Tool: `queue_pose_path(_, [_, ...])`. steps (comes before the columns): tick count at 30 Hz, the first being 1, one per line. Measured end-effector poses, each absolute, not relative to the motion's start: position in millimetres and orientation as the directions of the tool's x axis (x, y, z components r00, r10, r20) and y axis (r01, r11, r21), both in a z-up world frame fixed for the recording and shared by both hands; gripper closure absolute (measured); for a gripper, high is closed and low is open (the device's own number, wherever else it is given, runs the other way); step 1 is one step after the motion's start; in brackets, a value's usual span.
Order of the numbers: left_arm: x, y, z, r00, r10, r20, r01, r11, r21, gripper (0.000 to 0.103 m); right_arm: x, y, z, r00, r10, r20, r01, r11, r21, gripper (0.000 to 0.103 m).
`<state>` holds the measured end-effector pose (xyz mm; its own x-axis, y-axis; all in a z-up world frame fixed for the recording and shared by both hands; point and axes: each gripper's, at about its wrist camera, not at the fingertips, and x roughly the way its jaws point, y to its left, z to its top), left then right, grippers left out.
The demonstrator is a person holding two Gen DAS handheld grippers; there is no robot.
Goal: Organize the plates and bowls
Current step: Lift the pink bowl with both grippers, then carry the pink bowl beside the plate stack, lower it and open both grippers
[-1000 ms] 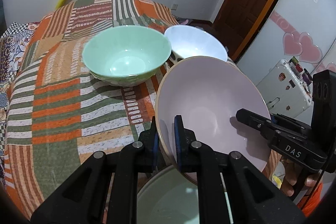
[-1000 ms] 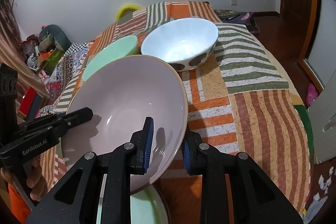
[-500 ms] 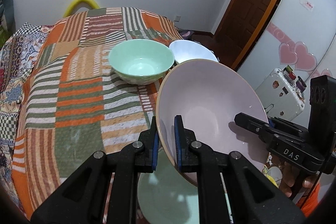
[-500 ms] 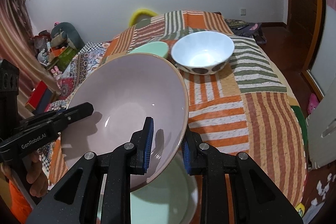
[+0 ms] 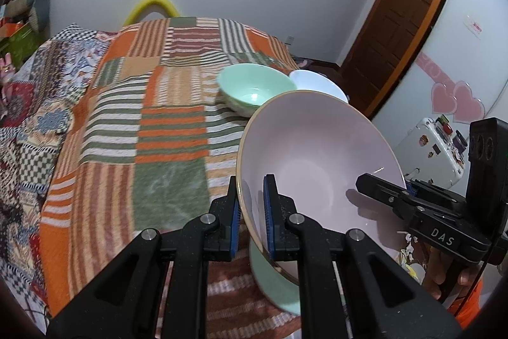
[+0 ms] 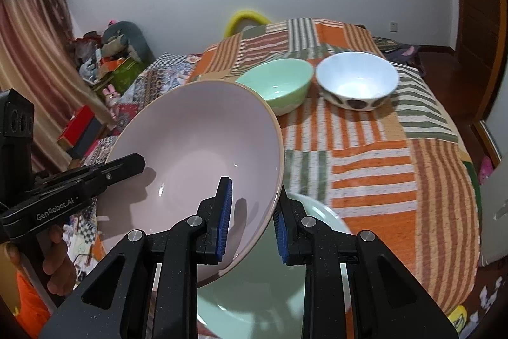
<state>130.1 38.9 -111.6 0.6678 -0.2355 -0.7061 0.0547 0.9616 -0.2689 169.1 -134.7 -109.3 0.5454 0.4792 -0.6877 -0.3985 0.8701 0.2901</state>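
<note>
Both grippers hold one large pale pink bowl (image 5: 320,161) (image 6: 197,154) in the air above the bed. My left gripper (image 5: 252,212) is shut on its left rim. My right gripper (image 6: 252,213) is shut on the opposite rim, and it also appears as the black gripper (image 5: 397,199) at the right of the left wrist view. Beneath the pink bowl lies a pale green dish (image 5: 276,285) (image 6: 270,285), partly hidden. A small green bowl (image 5: 254,89) (image 6: 279,83) and a white bowl with dark spots (image 6: 357,83) (image 5: 317,83) stand side by side farther up the bed.
A striped orange, green and white patchwork blanket (image 5: 165,129) (image 6: 381,154) covers the bed. A hand (image 5: 444,272) grips the right tool. A white case (image 5: 431,154) and a wooden door (image 5: 397,30) are on the right; clutter (image 6: 111,62) lies by the curtain.
Both grippers have drawn back and risen with the pink bowl. The green and white bowls now look smaller and farther off, and more of the blanket shows.
</note>
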Motion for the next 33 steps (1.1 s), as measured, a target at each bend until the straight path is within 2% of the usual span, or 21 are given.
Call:
queue_pose_path(14, [77.9, 97.0, -119.1, 0.67, -0.152, -0.727, -0.054, 0.966, -0.253, 0.091, 145.0, -75.3, -120.1, 0.474, 0.531, -0.702, -0.492, 0.821, 0.289, 0.081])
queue_pose_path(33, [60.6, 149.7, -182.9, 0.566, -0.117, -0.816, -0.178, 0.949, -0.26, 0.091, 143.9, -9.4, -167.8, 0.336, 0.517, -0.787, -0.53, 0.795, 0.295, 0.081])
